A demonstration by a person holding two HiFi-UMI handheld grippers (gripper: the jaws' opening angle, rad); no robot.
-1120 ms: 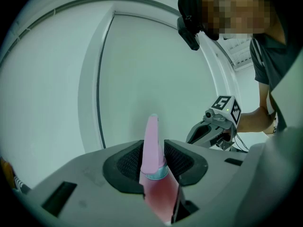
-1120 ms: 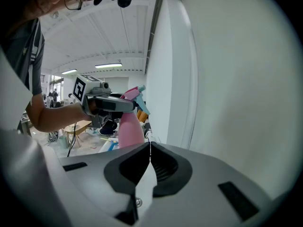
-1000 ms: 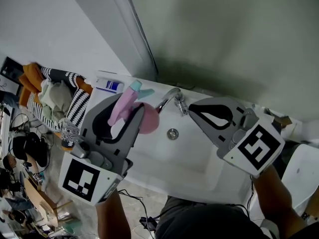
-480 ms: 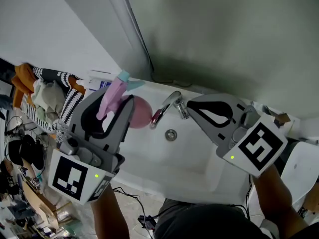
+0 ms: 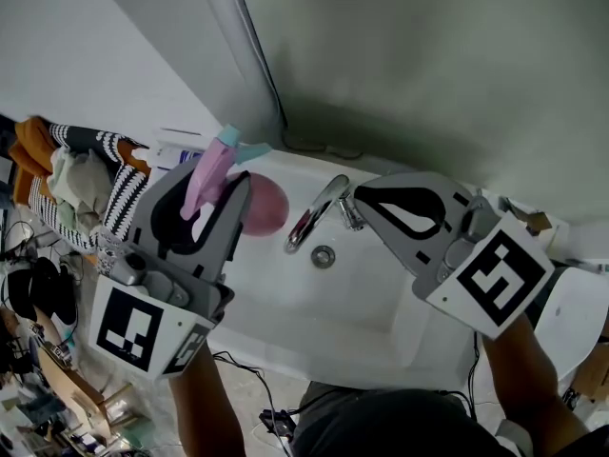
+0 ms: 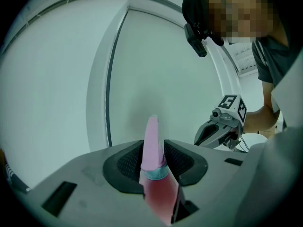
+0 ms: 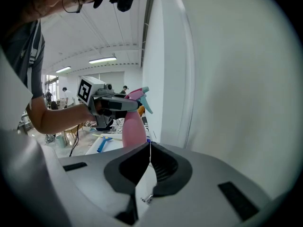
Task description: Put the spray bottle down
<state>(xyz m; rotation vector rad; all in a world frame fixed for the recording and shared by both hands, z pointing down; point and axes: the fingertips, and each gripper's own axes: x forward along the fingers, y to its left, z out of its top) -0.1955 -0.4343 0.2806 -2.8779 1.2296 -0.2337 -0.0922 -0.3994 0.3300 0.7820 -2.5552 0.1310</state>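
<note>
A pink spray bottle (image 5: 263,208) with a pale teal trigger head is clamped in the left tool (image 5: 221,185). In the left gripper view its narrow pink top (image 6: 152,135) rises between the two jaw pads, and a teal collar sits where the jaws squeeze it. Below the collar the body widens and looks translucent pink-red. In the head view the round body shows over the back left corner of a white sink (image 5: 376,327), just left of a chrome faucet (image 5: 317,211). Whether its base touches the rim cannot be told.

The right tool (image 5: 362,201) is on the other side of the faucet, above the basin. Its jaws are pressed together with nothing between them (image 7: 150,148). From that tool's view, the bottle (image 7: 133,126) hangs below the left tool (image 7: 127,102), beside a white wall.

The sink's basin shows a round metal drain (image 5: 324,255) near its middle. To the far left, a heap of striped and orange cloth (image 5: 81,171) lies beyond the sink.
</note>
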